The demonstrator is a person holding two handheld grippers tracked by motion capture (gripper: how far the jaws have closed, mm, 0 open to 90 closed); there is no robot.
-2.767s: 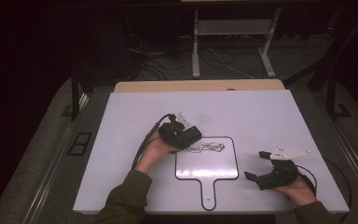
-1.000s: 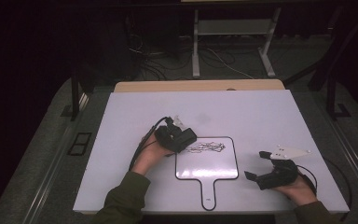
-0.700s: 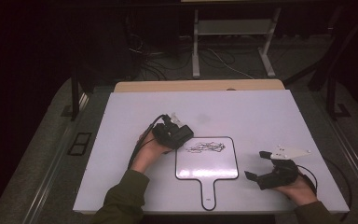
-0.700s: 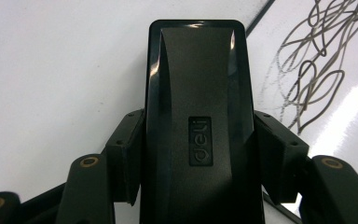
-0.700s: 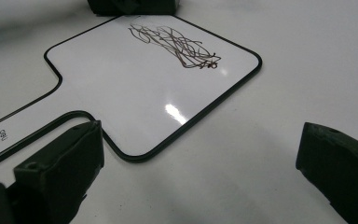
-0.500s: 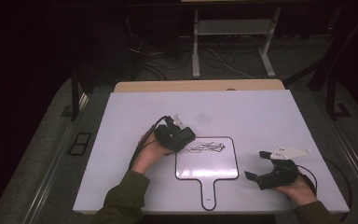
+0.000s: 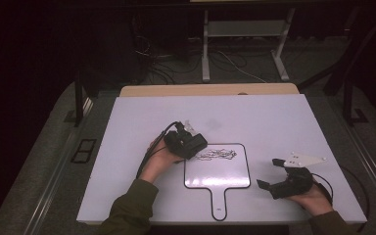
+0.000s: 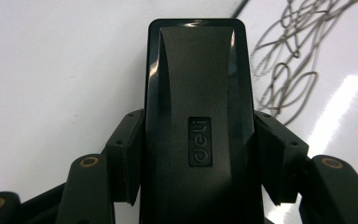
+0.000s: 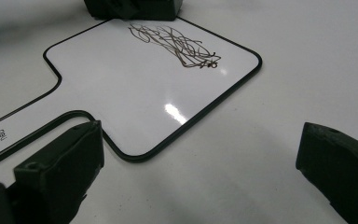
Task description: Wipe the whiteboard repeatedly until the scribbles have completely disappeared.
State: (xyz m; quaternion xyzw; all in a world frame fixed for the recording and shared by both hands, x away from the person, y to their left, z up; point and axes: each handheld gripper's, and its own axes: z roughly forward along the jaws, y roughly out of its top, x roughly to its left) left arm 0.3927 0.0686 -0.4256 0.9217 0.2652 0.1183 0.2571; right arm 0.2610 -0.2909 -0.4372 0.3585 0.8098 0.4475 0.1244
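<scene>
A small white paddle-shaped board (image 7: 218, 174) with a black rim lies mid-table, handle toward me. A dark scribble (image 7: 219, 154) runs across its upper part. My left gripper (image 7: 196, 145) sits at the board's upper left corner, shut on a black "deli" eraser (image 8: 198, 93). The eraser's far end rests just beside the scribble (image 8: 289, 60). My right gripper (image 7: 268, 173) rests on the table to the right of the board, open and with nothing between its fingers. From the right gripper (image 9: 200, 172) I see the board (image 9: 121, 84), the scribble (image 9: 172, 44) and the eraser (image 9: 130, 8) beyond.
The white tabletop (image 7: 284, 122) extends around the board. A wooden strip (image 7: 210, 90) runs along its far edge. Beyond it stand a metal stand (image 7: 245, 29) and cables on the floor (image 7: 166, 63). Each gripper trails a black cable.
The left gripper with the eraser has only shifted slightly at the board's upper left corner. The scribble looks the same, and the right gripper has not moved.
</scene>
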